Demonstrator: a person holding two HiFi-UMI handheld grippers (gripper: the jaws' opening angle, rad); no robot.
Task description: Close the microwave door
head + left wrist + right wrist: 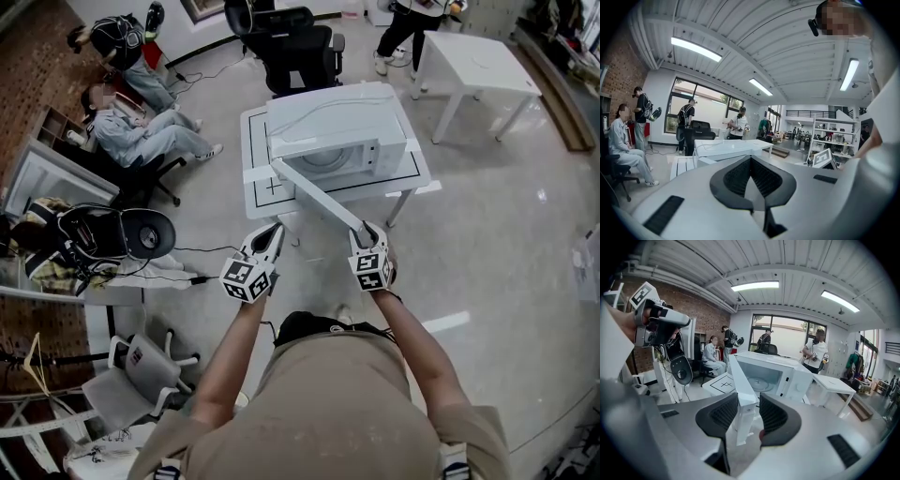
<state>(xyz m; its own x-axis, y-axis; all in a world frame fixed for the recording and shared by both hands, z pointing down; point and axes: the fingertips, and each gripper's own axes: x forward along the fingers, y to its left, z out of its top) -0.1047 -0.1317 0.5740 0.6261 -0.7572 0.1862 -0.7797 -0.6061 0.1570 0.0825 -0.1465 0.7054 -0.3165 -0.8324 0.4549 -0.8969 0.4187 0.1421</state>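
Beige fabric of the person's shirt (pixel 342 403) filled the bottom of the head view, and both forearms reached forward from it to the two grippers. The right gripper (pixel 367 231) pinched the free edge of the microwave door (pixel 319 195). In its own view the white door panel (pixel 740 390) stood upright between the two dark pads, which were closed against its faces. The door was swung wide open and ran from that grip straight ahead and slightly left to its hinge on the microwave (pixel 337 131). The microwave (pixel 787 373) stood beyond the right gripper on a small white table (pixel 258 187), its cavity and glass turntable (pixel 757 383) exposed.

The left gripper (pixel 270 231) hung just to the left of the right one, level with it and apart from the door. Its jaws were pressed together with nothing between them, as its own view (pixel 751 161) showed.

Farther ahead of both grippers were a black office chair (pixel 295 47) and a second white table (pixel 478 61), the latter off to the right. A seated person (pixel 141 131) was well to the left of the left gripper.
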